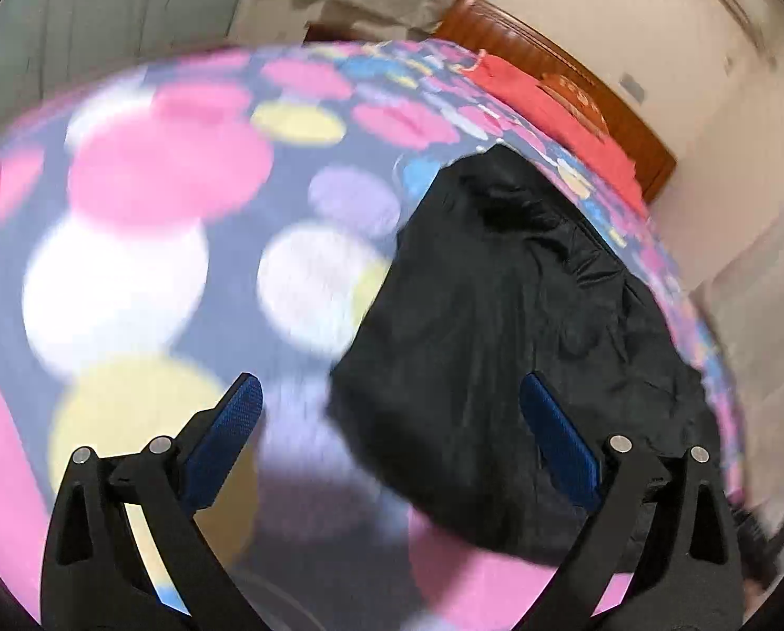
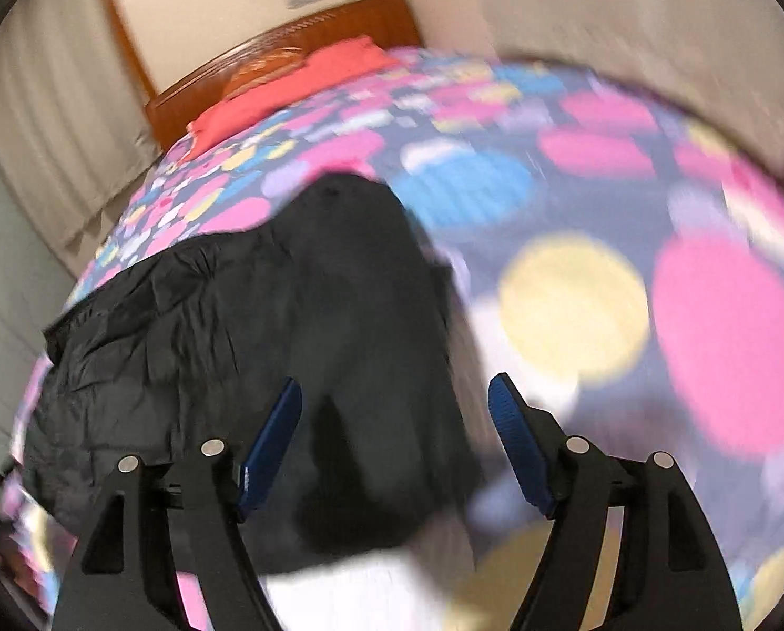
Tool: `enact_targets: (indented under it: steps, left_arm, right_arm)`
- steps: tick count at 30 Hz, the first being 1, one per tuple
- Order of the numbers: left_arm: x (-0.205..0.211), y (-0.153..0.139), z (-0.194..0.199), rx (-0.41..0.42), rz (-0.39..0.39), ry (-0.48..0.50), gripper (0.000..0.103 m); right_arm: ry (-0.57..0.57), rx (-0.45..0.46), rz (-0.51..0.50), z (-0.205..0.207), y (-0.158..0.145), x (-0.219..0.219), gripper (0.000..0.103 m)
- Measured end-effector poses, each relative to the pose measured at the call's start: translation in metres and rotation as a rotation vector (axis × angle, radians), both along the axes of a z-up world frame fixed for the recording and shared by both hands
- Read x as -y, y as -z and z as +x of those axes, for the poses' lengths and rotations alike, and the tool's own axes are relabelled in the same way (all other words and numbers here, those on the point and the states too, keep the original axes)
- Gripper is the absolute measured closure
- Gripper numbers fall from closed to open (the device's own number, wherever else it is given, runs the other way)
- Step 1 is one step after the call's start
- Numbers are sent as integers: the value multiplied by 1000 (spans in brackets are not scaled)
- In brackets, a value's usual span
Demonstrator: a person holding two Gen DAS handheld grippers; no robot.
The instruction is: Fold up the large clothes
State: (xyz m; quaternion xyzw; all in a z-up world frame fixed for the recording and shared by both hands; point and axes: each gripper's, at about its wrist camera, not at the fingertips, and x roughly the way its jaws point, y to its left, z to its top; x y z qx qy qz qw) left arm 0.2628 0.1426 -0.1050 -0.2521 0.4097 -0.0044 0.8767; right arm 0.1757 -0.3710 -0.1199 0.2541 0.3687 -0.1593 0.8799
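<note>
Both grippers [image 1: 390,394] [image 2: 395,397] angle down over the black jacket [image 1: 497,326], jaws spread, empty.

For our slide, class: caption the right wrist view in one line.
Open right gripper above a black jacket on a polka-dot bedspread, fingers empty.

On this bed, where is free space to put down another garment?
Free: the dotted bedspread between the black garment and the far bed side, up to the red pillow. Crowded: the near edge strip, which the garment fills.
</note>
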Motion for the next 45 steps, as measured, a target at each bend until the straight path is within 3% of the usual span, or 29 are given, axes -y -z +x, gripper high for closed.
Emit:
enact_targets:
  steps: [4, 6, 9, 10, 11, 14, 17, 27, 38, 45]
  left_arm:
    - [0, 26, 0, -41, -137, -10, 4]
    - [0, 25, 3, 6, -145, -24, 3]
    - [-3, 28, 10, 6, -170, -57, 4]
    - [-4, 29, 12, 4, -175, -82, 9]
    - [-4, 29, 14, -3, -158, -101, 31]
    - [-2, 33, 15, 14, -215, -54, 67]
    - [-1, 30, 7, 26, -203, -49, 73]
    - [-15, 14, -40, -2, -201, -12, 74]
    - [-33, 13, -133, -23, -196, 14, 74]
    - [-41, 19, -156, -32, -188, 21, 74]
  right_arm:
    - [8, -5, 208, -5, 37, -2, 30]
    - [5, 24, 260, 0, 44, -4, 30]
    - [30, 65, 302, 11, 49, -5, 31]
    - [43, 70, 303, 14, 51, -4, 35]
    - [55, 69, 294, 16, 51, -4, 46]
    - [49, 87, 321, 16, 52, -4, 64]
    - [33, 119, 342, 8, 47, -4, 75]
    - [-3, 123, 322, -43, 33, -13, 77]
    - [-34, 90, 324, -119, 32, -23, 77]
    - [-42, 77, 325, -152, 39, -30, 77]
